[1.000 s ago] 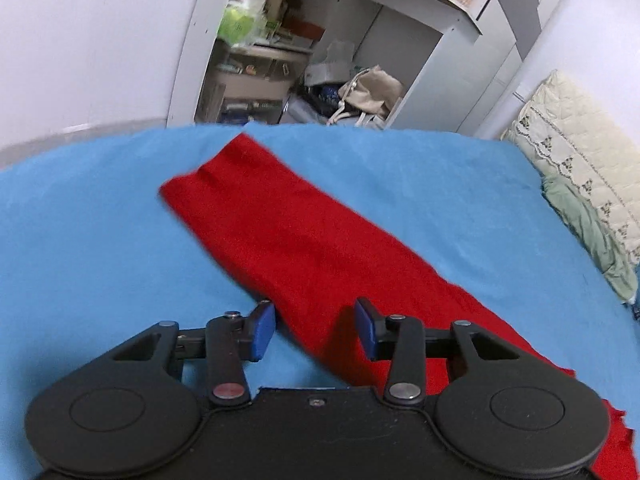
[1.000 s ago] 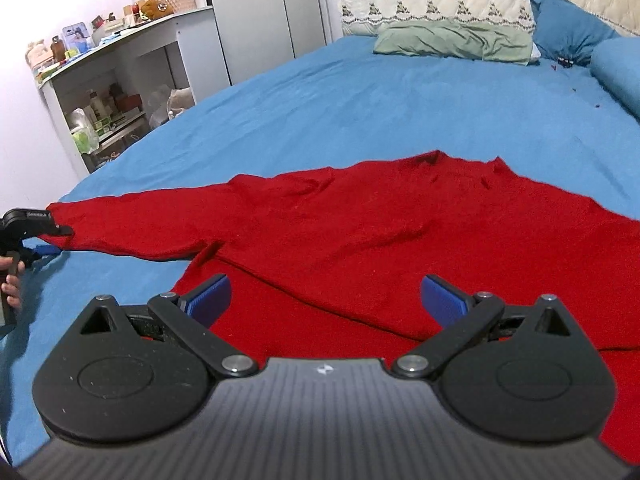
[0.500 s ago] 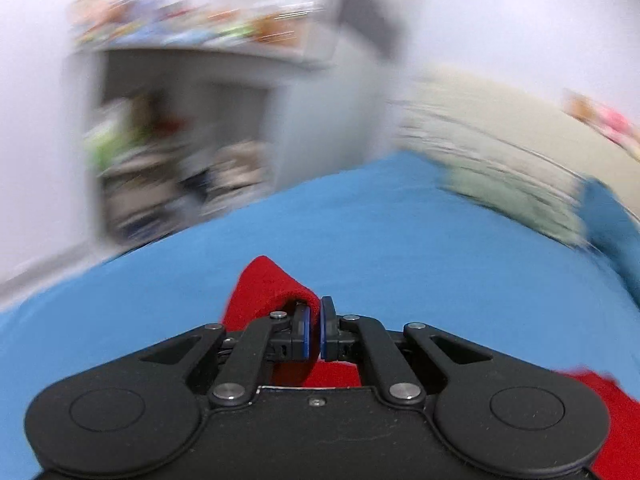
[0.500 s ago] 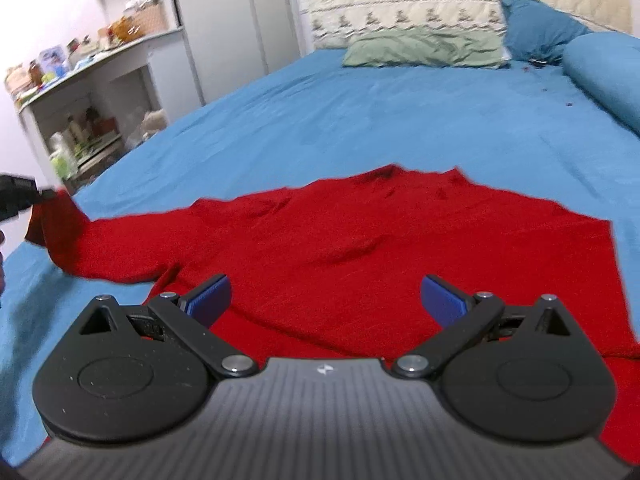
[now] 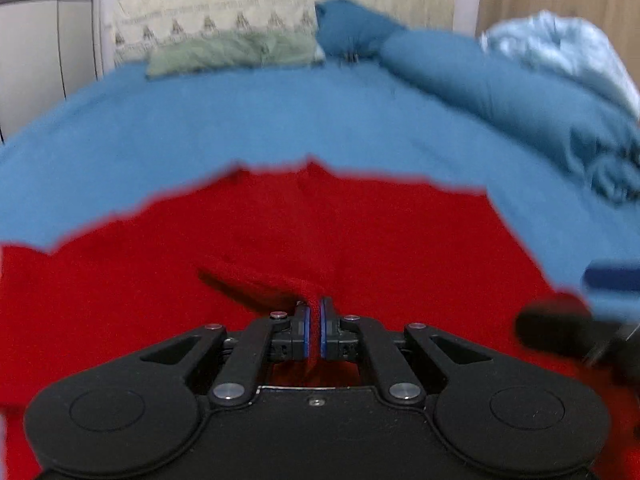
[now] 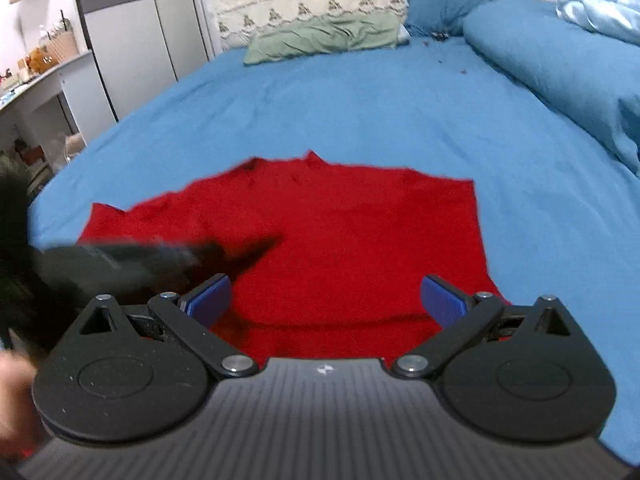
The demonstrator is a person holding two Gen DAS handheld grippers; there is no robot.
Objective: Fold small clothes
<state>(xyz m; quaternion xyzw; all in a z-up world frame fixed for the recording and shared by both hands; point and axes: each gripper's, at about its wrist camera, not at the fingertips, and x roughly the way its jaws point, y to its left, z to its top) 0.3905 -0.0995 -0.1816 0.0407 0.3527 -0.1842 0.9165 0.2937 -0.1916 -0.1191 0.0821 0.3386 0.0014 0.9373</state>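
The red sweater [image 6: 340, 240] is spread on the blue bed [image 6: 360, 112], its sleeve end pinched in the left gripper [image 5: 314, 330] above the body. The right gripper [image 6: 326, 300] is held wide and empty over the near hem, so the sleeve is laid across by the left.

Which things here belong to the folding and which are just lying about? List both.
Job: red sweater; its sleeve, pinched in the left gripper; open right gripper.

Lying about: green pillow; blue duvet; light blue blanket; wardrobe.
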